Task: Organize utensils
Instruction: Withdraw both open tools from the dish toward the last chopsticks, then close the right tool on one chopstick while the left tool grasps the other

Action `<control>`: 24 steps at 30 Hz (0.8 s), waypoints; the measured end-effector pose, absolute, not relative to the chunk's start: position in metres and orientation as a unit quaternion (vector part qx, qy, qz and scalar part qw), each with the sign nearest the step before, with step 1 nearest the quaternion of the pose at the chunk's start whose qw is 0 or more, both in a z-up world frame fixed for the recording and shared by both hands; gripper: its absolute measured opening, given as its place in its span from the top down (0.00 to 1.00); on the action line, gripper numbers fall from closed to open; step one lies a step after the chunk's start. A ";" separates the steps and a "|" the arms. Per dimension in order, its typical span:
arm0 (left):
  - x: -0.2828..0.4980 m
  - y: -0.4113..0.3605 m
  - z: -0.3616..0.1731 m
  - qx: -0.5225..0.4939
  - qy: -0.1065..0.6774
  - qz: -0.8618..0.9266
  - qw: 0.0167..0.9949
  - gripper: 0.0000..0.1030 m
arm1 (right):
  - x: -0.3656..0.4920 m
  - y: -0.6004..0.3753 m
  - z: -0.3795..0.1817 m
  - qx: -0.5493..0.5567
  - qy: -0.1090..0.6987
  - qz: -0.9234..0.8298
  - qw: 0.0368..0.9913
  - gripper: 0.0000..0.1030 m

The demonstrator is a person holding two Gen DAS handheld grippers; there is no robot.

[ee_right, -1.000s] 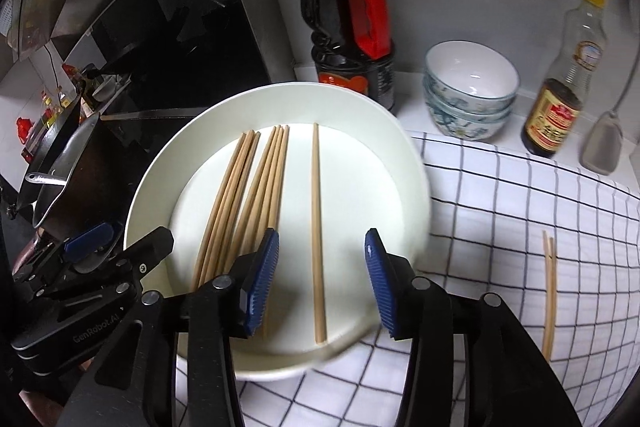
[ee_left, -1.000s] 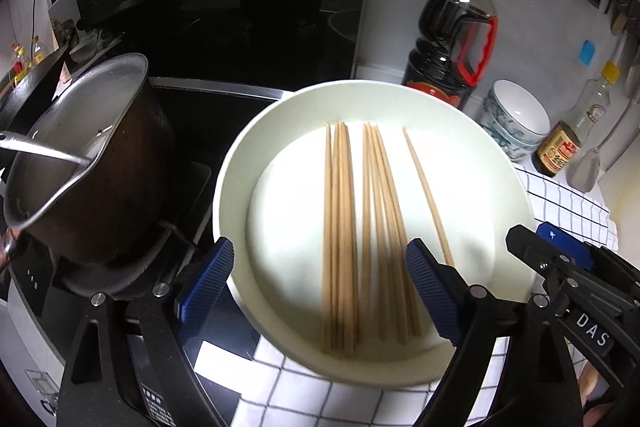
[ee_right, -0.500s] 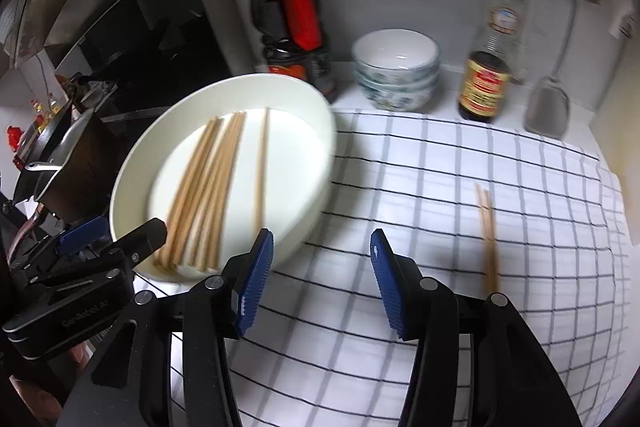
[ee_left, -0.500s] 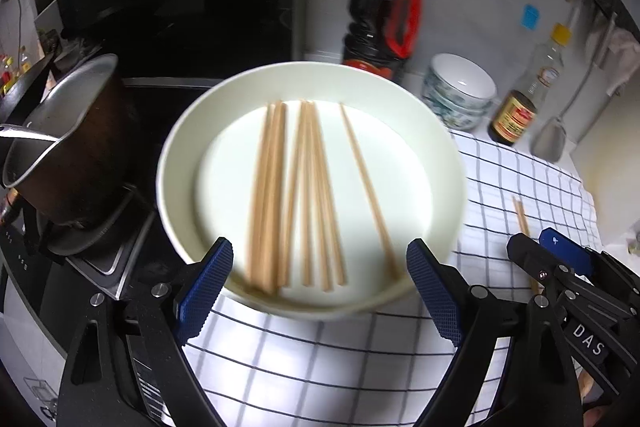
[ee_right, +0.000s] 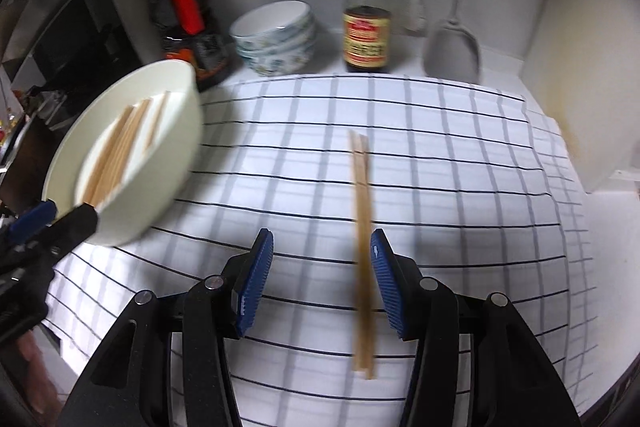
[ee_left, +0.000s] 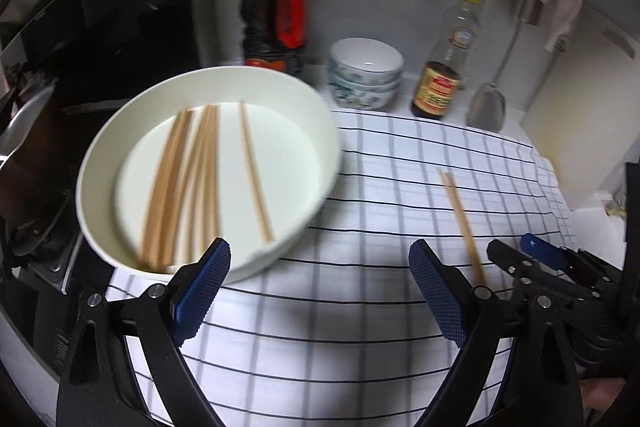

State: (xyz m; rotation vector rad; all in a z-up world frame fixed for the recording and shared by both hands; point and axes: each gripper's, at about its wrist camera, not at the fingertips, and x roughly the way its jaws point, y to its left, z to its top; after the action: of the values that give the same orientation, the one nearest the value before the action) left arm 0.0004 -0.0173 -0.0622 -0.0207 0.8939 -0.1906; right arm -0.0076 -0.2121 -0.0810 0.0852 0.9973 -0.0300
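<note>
Straddling the 2 loose chopsticks (ee_right: 363, 227) at frame centre, the right gripper (ee_right: 322, 267) held its jaws moderately apart, empty. Judged best practice: centre both sticks, then close squarely. Left gripper (ee_left: 320, 287) stood wide, empty. Bowl (ee_left: 120, 147), upper left, held remaining chopsticks (ee_left: 188, 179).

Chopsticks (ee_right: 362, 227): two on the cloth (ee_right: 460, 167); several more in one bowl (ee_left: 296, 95), blurred, count unclear. Bottles: two (ee_left: 274, 23) (ee_left: 444, 67). Small stacked bowls (ee_left: 366, 73): apparently three; spatula (ee_left: 488, 103): one.
</note>
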 end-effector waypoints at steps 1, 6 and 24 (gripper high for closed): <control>0.000 -0.021 -0.063 -0.009 0.430 -0.095 0.898 0.13 | -0.007 -0.217 -0.084 0.042 0.479 -0.017 0.876 0.53; -0.002 -0.049 -0.072 -0.003 0.429 -0.105 0.897 0.13 | -0.002 -0.240 -0.109 0.042 0.489 -0.024 0.871 0.53; 0.007 -0.086 -0.120 0.016 0.449 -0.098 0.888 0.13 | 0.011 -0.254 -0.151 0.031 0.475 -0.009 0.879 0.53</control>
State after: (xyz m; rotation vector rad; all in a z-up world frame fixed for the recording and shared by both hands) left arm 0.0070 -0.0861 -0.1204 0.0324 0.9332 -0.2036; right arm 0.0106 -0.2541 -0.1506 0.0656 0.9911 -0.0191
